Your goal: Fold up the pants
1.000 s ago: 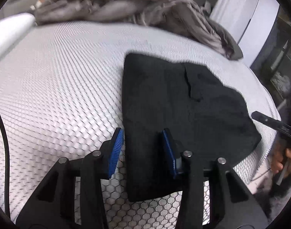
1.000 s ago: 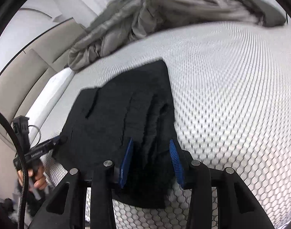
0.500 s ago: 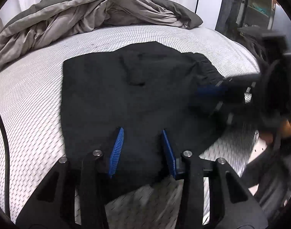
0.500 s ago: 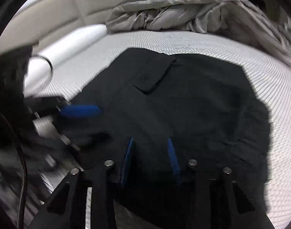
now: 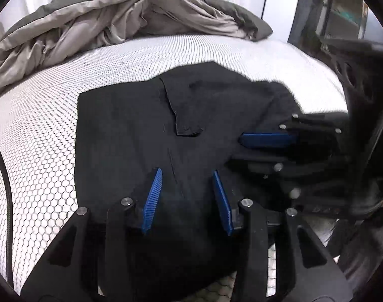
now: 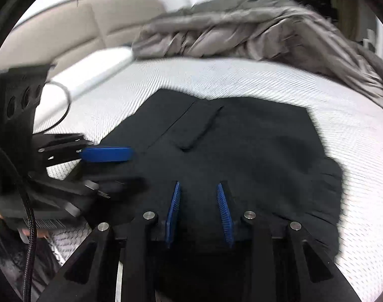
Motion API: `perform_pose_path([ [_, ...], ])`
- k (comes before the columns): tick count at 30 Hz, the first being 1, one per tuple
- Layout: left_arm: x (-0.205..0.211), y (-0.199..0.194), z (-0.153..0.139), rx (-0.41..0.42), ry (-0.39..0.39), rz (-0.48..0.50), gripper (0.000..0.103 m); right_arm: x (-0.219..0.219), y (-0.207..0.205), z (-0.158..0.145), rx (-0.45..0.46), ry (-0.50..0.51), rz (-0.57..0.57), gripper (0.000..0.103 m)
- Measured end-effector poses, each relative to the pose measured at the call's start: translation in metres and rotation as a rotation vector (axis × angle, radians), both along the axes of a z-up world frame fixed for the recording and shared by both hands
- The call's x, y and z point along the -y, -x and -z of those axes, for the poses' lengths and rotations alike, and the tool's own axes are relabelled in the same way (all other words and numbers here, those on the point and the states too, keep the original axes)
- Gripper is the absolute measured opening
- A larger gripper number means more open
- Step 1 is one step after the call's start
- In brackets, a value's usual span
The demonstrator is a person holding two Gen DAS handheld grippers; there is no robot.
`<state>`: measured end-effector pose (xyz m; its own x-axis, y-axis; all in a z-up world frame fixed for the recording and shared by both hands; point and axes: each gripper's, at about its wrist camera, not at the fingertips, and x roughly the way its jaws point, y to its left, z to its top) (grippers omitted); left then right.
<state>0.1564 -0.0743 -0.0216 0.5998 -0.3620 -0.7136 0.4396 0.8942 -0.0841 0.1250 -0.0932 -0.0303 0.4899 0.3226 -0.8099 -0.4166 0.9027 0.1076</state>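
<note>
Both grippers' fingers (image 5: 152,198) spread above folded black pants (image 5: 131,125), pocket up.

The pants (image 5: 146,125) lie on the mattress (image 5: 40,136), with the rumpled blanket (image 5: 121,17) behind them.

Matt black cloth pants (image 5: 131,125) lie on a white honeycomb-mesh mattress (image 5: 35,130) beside a crumpled grey duvet (image 5: 111,20).

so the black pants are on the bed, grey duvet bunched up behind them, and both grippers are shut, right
Not quite: both grippers are open. The left gripper and right gripper each show a clear gap between the blue pads in their own wrist views. The rest holds: black pants on the bed, grey duvet bunched up behind.
</note>
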Motion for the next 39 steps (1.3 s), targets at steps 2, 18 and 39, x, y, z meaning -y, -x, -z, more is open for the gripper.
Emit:
perform_pose_path([
  [2,-0.003,0.006,0.000,-0.002,-0.007,0.024,0.039,-0.003,0.008,0.008,0.005,0.092,-0.051,0.031],
  [18,-0.007,-0.019,-0.006,-0.033,0.011,0.001,0.039,-0.010,-0.029,0.017,-0.054,0.067,0.038,0.036],
  [39,-0.036,-0.038,-0.012,-0.057,-0.022,-0.099,0.039,0.004,-0.043,0.009,-0.031,0.352,0.162,0.037],
])
